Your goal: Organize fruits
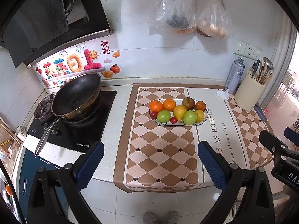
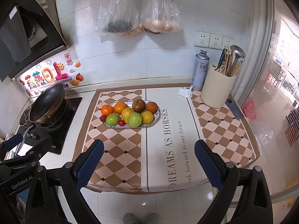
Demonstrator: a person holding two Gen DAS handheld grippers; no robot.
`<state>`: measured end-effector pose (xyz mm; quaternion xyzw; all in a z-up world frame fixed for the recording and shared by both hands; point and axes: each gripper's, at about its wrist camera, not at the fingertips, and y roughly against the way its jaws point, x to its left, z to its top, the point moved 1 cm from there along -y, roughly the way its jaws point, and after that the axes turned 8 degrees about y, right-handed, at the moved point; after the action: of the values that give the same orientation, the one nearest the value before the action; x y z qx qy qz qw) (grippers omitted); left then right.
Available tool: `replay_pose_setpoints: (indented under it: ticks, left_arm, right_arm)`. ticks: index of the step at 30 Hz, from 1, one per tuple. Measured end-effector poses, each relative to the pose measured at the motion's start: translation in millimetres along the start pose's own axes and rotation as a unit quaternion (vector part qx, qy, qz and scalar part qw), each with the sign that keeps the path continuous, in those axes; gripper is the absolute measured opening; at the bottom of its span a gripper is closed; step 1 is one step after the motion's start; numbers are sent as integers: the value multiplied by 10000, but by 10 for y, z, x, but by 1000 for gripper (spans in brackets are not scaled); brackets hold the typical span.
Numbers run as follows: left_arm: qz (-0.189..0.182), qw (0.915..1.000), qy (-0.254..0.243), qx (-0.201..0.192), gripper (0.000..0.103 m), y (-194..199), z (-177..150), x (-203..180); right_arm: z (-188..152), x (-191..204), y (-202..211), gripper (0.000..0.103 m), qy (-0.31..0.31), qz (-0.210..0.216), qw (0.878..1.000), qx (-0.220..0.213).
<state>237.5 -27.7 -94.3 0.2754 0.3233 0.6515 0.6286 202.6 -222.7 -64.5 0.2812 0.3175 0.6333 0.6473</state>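
Note:
An oval plate (image 1: pixel 202 121) (image 2: pixel 157 118) stands on a checked counter mat (image 1: pixel 158 149) (image 2: pixel 119 155), heaped with fruit. On it lie oranges (image 1: pixel 156 106) (image 2: pixel 107 109), green apples (image 1: pixel 163 116) (image 2: pixel 135 119), yellow pears (image 1: pixel 179 112) (image 2: pixel 127 114), a brown pear (image 1: pixel 188 103) (image 2: pixel 138 105) and small red fruits (image 1: pixel 173 120) (image 2: pixel 122 122). My left gripper (image 1: pixel 150 152) is open and empty, held back over the counter's front edge, well short of the plate. My right gripper (image 2: pixel 149 150) is likewise open and empty, near the front edge. Each gripper shows at the side of the other's view.
A black wok (image 1: pixel 77 94) (image 2: pixel 47 102) sits on the gas hob at left. At the back right stand a spray can (image 1: pixel 235 74) (image 2: pixel 200 70) and a cream utensil holder (image 1: pixel 249 93) (image 2: pixel 217 87). Two plastic bags (image 1: pixel 188 13) (image 2: pixel 138 9) hang on the wall.

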Motion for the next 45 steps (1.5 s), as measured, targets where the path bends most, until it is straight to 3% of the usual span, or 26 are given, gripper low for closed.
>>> replay_pose_setpoints:
  ticks: [45]
  left_arm:
    - [-7,9999,15,-104,103,139,0,-23]
  right_arm:
    - [-37,90,191,100,-48,103,9999,-58]
